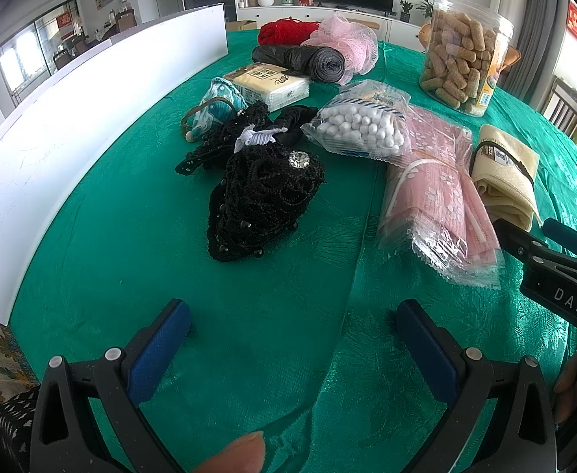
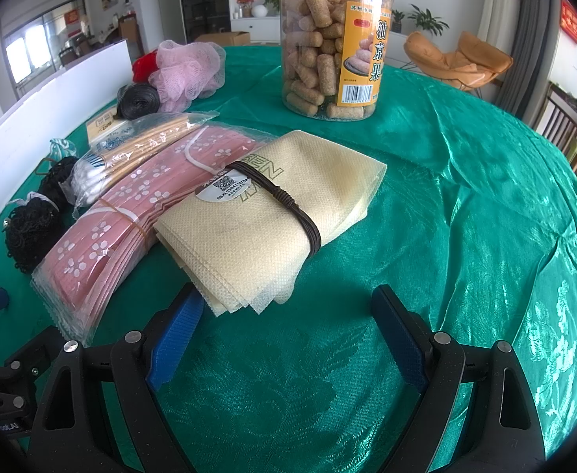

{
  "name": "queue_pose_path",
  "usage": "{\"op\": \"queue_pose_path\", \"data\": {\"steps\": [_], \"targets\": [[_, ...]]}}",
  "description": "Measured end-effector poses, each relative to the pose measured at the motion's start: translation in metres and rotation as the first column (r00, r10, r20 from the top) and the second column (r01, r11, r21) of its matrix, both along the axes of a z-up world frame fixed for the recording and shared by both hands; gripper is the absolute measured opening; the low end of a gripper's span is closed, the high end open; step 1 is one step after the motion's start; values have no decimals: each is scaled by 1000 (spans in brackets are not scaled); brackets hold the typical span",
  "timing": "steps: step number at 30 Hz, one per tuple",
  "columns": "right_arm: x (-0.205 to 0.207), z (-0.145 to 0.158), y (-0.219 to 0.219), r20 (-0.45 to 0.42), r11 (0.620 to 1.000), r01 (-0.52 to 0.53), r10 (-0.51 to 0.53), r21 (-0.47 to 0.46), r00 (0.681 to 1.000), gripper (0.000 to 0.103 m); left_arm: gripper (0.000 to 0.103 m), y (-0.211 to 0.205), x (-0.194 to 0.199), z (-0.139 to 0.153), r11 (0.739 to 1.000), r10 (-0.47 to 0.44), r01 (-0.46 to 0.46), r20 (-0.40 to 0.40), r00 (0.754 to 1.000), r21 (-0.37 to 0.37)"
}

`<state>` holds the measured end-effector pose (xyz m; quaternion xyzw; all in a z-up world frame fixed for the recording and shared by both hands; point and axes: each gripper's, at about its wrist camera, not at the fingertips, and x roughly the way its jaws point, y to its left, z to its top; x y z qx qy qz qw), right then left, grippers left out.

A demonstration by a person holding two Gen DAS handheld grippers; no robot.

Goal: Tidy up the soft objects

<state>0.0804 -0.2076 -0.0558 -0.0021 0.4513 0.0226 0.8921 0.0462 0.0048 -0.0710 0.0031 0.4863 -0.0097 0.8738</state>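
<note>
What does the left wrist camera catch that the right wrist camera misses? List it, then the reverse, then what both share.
Only the left wrist view shows the striped blue pouch in full, the white ribbon and the gem on the black lace bundle.

Only the right wrist view shows the orange chair and the jar's label.

Both show the snack jar, pink mask pack, cream cloth, cotton swabs, pink mesh puff and green tablecloth.

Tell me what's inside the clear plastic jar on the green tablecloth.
The clear jar is nearly full of tan, log-shaped snack pieces. Its yellow label covers part of the wall, so the contents behind it cannot be seen.
</note>
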Motion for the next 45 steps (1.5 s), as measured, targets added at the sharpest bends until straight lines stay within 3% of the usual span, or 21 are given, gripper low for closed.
{"op": "queue_pose_path", "data": {"steps": [35, 37, 39, 42, 45], "targets": [[0, 0, 0, 1, 1000, 1, -1, 0, 1000, 89, 103, 1, -1, 1, 1000, -5, 5, 6, 1000, -9], [0, 0, -1, 1, 1000, 1, -1, 0, 1000, 89, 103, 8, 2, 6, 999, -4, 3, -16, 1000, -49], [0, 0, -1, 2, 1000, 1, -1, 1, 1000, 89, 103, 25, -1, 15, 990, 44, -42, 12, 999, -135], [0, 0, 0, 2, 1000, 1, -1, 0, 1000, 89, 103, 64, -12, 35, 948, 166, -135, 86, 982, -289], [0, 0, 0, 2, 1000, 2, -2, 1, 1000, 89, 103, 97, -21, 45, 894, 245, -180, 112, 963, -410]]}}
